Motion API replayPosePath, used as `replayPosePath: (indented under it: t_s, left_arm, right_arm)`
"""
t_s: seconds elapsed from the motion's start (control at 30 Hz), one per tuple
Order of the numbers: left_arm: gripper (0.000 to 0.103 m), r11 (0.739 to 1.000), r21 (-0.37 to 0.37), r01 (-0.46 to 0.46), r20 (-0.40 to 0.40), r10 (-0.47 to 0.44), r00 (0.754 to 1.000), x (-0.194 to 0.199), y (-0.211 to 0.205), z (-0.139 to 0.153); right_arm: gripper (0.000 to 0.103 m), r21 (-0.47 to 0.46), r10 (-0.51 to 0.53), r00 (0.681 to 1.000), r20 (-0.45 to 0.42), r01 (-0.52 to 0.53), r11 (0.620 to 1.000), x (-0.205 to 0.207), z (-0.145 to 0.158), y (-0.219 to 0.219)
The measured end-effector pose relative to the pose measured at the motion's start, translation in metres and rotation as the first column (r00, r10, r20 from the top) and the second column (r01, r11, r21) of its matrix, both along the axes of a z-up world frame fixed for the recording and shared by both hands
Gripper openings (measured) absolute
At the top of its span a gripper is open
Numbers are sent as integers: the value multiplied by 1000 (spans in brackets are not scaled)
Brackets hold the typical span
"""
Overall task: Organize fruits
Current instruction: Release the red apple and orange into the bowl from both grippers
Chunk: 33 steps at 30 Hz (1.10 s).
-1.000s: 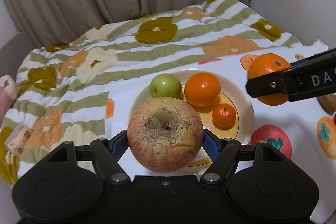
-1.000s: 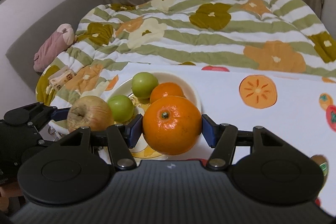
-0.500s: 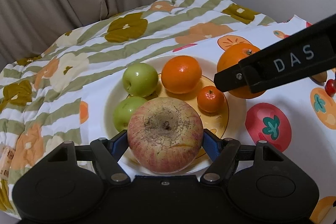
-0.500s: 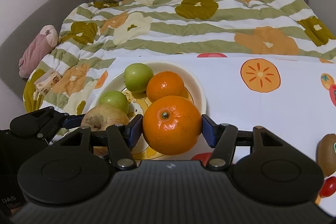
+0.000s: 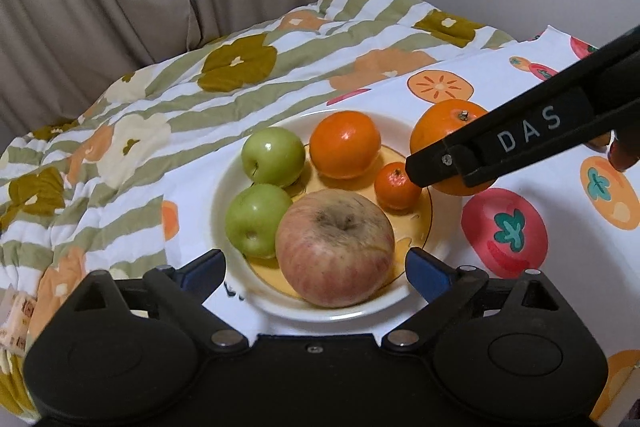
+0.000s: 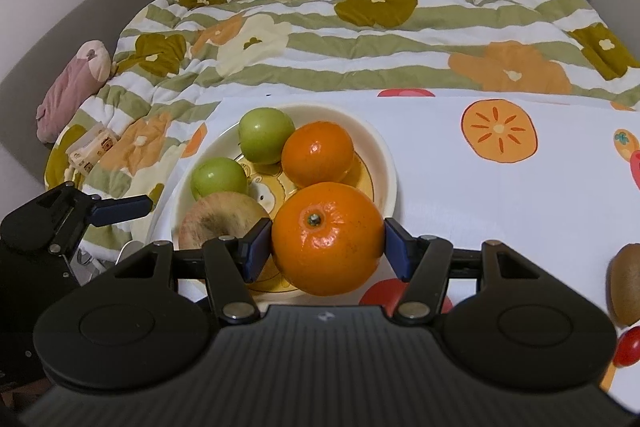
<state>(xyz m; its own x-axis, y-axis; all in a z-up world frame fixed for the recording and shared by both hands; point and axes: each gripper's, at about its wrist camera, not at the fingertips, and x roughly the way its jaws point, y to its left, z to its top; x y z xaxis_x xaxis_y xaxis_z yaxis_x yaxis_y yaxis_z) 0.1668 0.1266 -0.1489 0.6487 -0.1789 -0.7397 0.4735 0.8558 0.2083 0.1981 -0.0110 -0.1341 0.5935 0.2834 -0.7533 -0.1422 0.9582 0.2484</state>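
A big reddish apple [image 5: 334, 247] lies on the front of the white plate [image 5: 446, 227], next to two green apples [image 5: 273, 155] [image 5: 256, 219], an orange [image 5: 345, 143] and a small mandarin [image 5: 396, 185]. My left gripper [image 5: 316, 273] straddles the big apple; its jaws are opening and the blue pads stand clear of the fruit on both sides. My right gripper [image 6: 326, 251] is shut on a large orange [image 6: 326, 235] just above the plate's near right rim [image 6: 384, 155]. In the left wrist view one of its fingers [image 5: 520, 139] crosses that held orange [image 5: 444, 131].
The plate sits on a white fruit-print cloth [image 6: 500, 187] over a striped flowered quilt [image 6: 360, 39]. A kiwi [image 6: 626, 283] and a small red fruit [image 6: 628, 347] lie at the right edge. A pink soft toy [image 6: 72, 91] and a small packet [image 6: 92, 147] rest far left.
My left gripper's jaws have spread and let go of the big apple, which now rests on the plate. The right gripper keeps its hold on the orange beside the plate.
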Motion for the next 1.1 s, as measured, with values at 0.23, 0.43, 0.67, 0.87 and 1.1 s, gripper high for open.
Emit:
replayPosePath:
  t_s: [0.23, 0.43, 0.67, 0.87, 1.1]
  left_arm:
    - [99, 999, -23, -41, -7, 41, 999, -1, 6, 3]
    - [99, 998, -29, -54, -3, 53, 999, 0, 11, 3]
    - [99, 998, -27, -57, -4, 56, 998, 4, 19, 2]
    - [99, 998, -28, -55, -14, 54, 998, 3, 21, 1]
    - [99, 997, -41, -69, -18, 68, 998, -1, 20, 5]
  right_arm:
    - [74, -4, 51, 998, 28, -51, 999, 19, 2, 19]
    - [74, 5, 87, 995, 51, -87, 996, 36, 2, 41]
    - [80, -27, 91, 992, 90, -89, 996, 47, 1, 63]
    - [103, -33, 104, 985, 141, -101, 994, 41, 6, 60]
    - [103, -24, 75, 989, 130, -72, 997, 29, 6, 41]
